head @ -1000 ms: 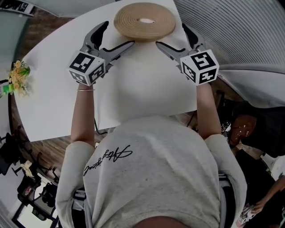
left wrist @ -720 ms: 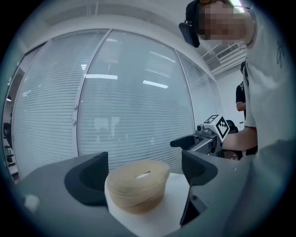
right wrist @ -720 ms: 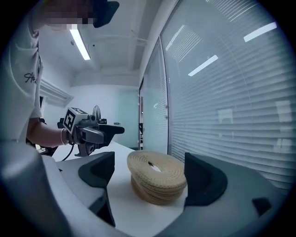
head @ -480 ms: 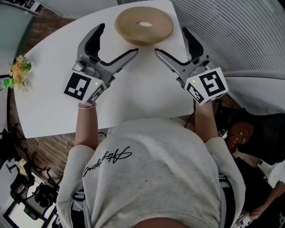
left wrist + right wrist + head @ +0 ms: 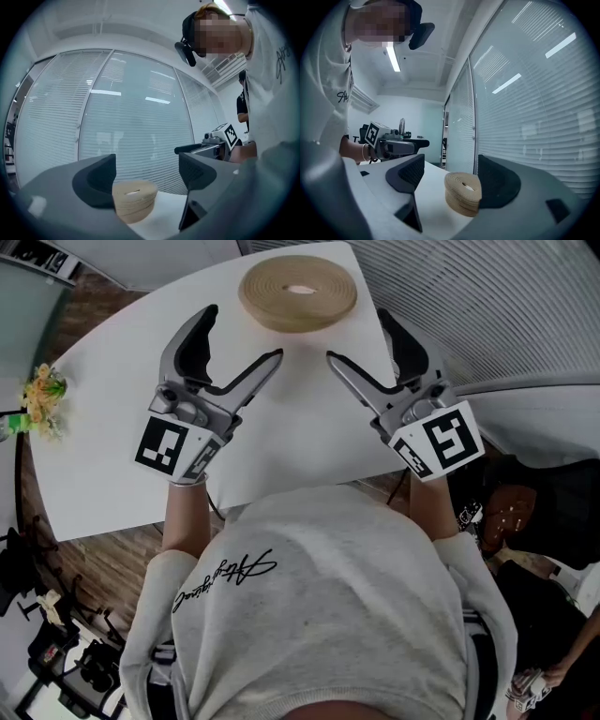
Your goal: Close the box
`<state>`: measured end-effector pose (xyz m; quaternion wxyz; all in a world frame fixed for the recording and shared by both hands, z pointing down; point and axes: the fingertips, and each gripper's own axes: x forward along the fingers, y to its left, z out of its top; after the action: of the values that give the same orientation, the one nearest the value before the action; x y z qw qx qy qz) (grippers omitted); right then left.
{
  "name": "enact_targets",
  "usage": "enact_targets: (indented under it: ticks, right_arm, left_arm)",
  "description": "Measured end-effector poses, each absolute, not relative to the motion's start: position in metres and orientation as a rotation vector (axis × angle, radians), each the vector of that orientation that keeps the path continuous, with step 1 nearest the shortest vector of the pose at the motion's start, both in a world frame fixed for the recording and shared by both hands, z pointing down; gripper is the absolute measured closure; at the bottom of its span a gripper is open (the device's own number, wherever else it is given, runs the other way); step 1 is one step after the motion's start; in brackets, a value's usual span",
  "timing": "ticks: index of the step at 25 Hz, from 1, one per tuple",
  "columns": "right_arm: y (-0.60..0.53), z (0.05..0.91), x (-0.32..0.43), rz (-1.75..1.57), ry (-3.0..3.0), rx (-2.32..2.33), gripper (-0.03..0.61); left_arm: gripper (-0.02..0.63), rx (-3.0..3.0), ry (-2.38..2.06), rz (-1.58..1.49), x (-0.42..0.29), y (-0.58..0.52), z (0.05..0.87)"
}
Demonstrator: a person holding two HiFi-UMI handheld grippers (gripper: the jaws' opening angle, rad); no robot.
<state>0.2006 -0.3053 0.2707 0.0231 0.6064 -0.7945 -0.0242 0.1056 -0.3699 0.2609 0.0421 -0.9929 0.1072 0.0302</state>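
Note:
A round woven box [image 5: 298,292] with its lid on and a slot in the top sits at the far end of the white table [image 5: 112,427]. My left gripper [image 5: 242,334] hangs in the air short of the box on its left side. My right gripper [image 5: 358,336] mirrors it on the right. Both are open, their jaws have just been closing a little, and nothing is between them. In the left gripper view the box [image 5: 135,199] lies well beyond the left gripper [image 5: 147,171]. From the right gripper [image 5: 450,171] the box [image 5: 462,192] also stands some way off.
A small bunch of yellow flowers [image 5: 37,395] sits at the table's left edge. Slatted window blinds [image 5: 487,306] run behind the table on the right. Wooden floor [image 5: 103,559] and dark gear lie below the table's near edge.
Both grippers have drawn back from the box toward the person and risen. Their jaws stand a little narrower. The box looks smaller and farther in both gripper views.

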Motion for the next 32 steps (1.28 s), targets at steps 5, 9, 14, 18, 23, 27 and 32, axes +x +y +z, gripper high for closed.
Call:
enact_targets:
  ticks: [5, 9, 14, 18, 23, 27, 32]
  right_arm:
    - [-0.288, 0.265, 0.186, -0.051, -2.444, 1.946, 0.293]
    - [-0.279, 0.265, 0.166, -0.045, -2.435, 1.952, 0.331]
    - [-0.265, 0.26, 0.145, -0.069, -2.433, 1.951, 0.388]
    - [-0.26, 0.258, 0.13, -0.085, -2.429, 1.951, 0.424]
    - [-0.256, 0.257, 0.111, -0.093, -2.426, 1.949, 0.452]
    - [-0.253, 0.256, 0.1, -0.098, -2.419, 1.962, 0.473]
    - [-0.249, 0.256, 0.088, -0.102, -2.413, 1.978, 0.507]
  left_arm:
    - [0.267, -3.065, 0.268, 0.049, 0.094, -0.354, 0.264]
    - [0.332, -3.059, 0.237, 0.04, 0.08, -0.342, 0.263]
    - [0.419, -3.049, 0.222, 0.066, 0.065, -0.328, 0.256]
    - [0.46, -3.052, 0.173, 0.068, 0.055, -0.318, 0.256]
    - [0.489, -3.054, 0.163, 0.084, 0.04, -0.312, 0.252]
    - [0.497, -3.062, 0.131, 0.106, 0.032, -0.306, 0.25]
    - [0.515, -3.068, 0.112, 0.131, 0.024, -0.299, 0.245]
